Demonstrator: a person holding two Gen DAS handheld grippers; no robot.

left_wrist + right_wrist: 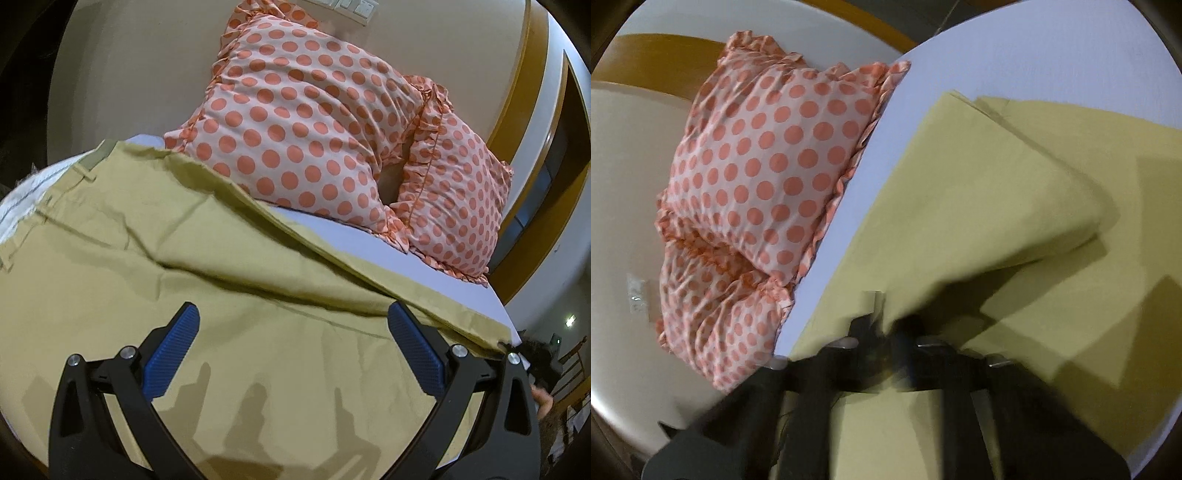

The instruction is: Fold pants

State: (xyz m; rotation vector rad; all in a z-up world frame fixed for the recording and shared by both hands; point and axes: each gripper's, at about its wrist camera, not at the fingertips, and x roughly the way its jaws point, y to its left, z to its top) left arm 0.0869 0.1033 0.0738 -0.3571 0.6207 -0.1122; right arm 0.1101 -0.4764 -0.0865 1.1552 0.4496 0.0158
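Olive-yellow pants (155, 266) lie spread on a bed, waistband at the far left. My left gripper (291, 332) is open, its blue pads (173, 354) hovering just above the cloth and holding nothing. In the right wrist view my right gripper (886, 317) is shut on a fold of the pants (960, 206) and holds that leg lifted above the rest of the cloth; the view is motion-blurred. The right gripper also shows small at the right edge of the left wrist view (543, 358), at the hem.
Two pink pillows with orange dots (325, 129) (757, 177) lean against the beige wall at the head of the bed. A white-lilac sheet (369, 236) (1052, 48) covers the mattress. A wooden door frame (532, 155) stands at the right.
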